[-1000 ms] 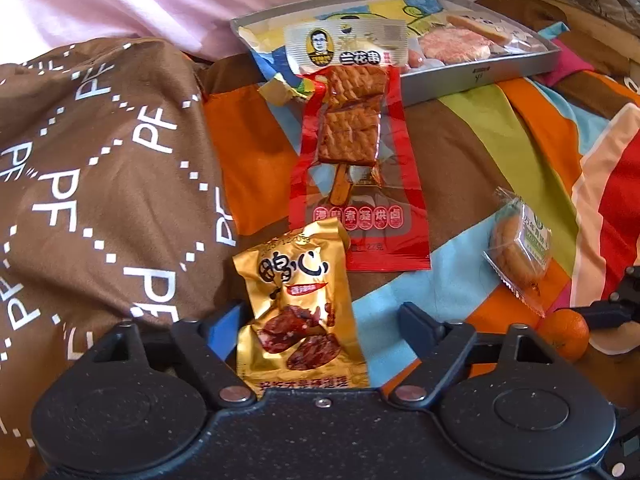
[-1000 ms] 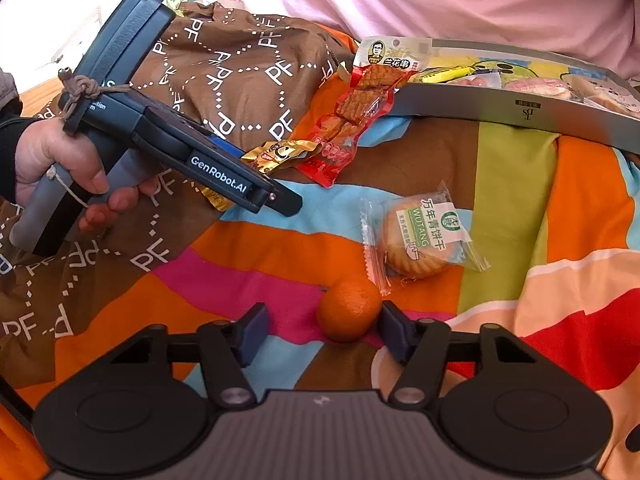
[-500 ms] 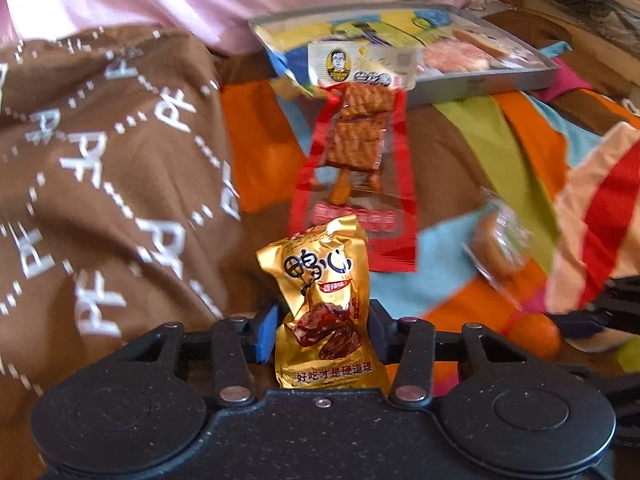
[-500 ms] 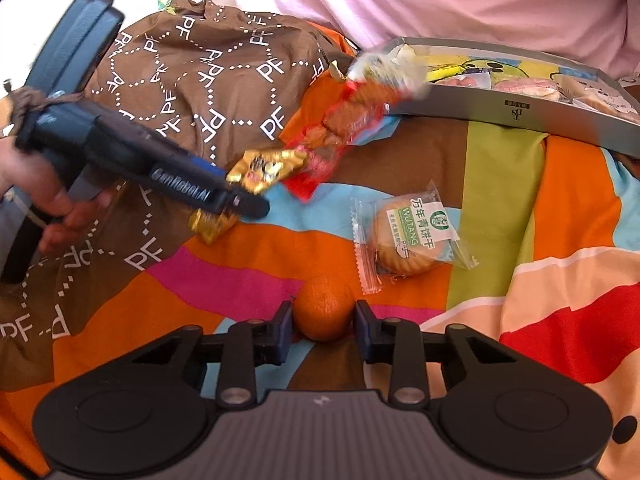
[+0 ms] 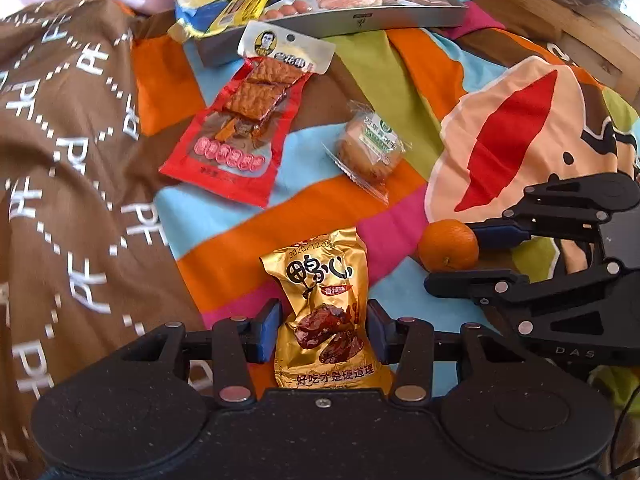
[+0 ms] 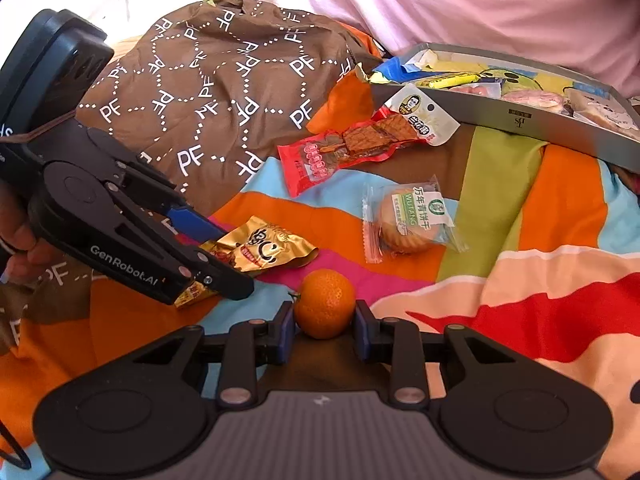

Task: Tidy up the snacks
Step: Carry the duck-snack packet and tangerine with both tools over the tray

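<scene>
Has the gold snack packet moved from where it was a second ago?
Yes. In the right wrist view the gold packet, shut in the left gripper, has come nearer the orange, away from the red packet.

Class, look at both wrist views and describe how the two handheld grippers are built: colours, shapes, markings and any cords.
Both are black, with linked bars, silver rivets and two round housings near the camera. The left gripper has blue finger pads, white "GenRobot.AI" lettering and a thin cord tied round its body. The right gripper also has blue pads and faint "DAS" lettering; a ribbed grey panel sits behind its housings. No sleeve is visible.
</scene>
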The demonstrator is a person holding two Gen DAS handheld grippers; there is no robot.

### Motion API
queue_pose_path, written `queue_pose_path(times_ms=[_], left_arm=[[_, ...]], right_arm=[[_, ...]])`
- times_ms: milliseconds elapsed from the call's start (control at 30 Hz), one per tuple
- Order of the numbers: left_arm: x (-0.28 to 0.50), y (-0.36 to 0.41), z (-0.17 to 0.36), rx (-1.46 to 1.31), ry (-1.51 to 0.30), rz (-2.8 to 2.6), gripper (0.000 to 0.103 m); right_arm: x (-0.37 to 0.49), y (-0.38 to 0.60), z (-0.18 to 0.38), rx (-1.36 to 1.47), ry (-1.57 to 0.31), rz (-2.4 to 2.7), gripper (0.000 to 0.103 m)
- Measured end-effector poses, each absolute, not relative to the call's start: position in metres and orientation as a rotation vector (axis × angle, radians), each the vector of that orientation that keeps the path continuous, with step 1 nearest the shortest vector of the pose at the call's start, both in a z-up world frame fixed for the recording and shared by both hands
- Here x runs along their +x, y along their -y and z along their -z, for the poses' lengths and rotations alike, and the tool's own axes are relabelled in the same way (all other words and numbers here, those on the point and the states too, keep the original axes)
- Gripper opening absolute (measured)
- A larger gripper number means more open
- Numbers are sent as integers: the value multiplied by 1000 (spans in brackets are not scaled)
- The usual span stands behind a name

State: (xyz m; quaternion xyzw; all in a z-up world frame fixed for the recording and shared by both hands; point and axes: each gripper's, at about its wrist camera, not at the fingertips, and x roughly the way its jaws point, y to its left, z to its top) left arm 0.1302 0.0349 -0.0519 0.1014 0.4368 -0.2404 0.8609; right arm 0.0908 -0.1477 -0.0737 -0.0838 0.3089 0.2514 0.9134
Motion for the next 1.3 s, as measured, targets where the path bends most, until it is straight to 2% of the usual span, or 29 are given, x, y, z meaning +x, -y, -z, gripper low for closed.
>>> queue_pose_path(times_ms=[467,933,1300], left_arm=[[125,-34,40,108,-936,424,44],[123,-36,28,84,-883,398,44],[150,-37,-8,-18,-759,356,44]], right_arm=[[87,152,69,-182,-621,-498,34],[89,152,65,-148,-635,-490,34],[121,165,30,-117,-516,-423,34]])
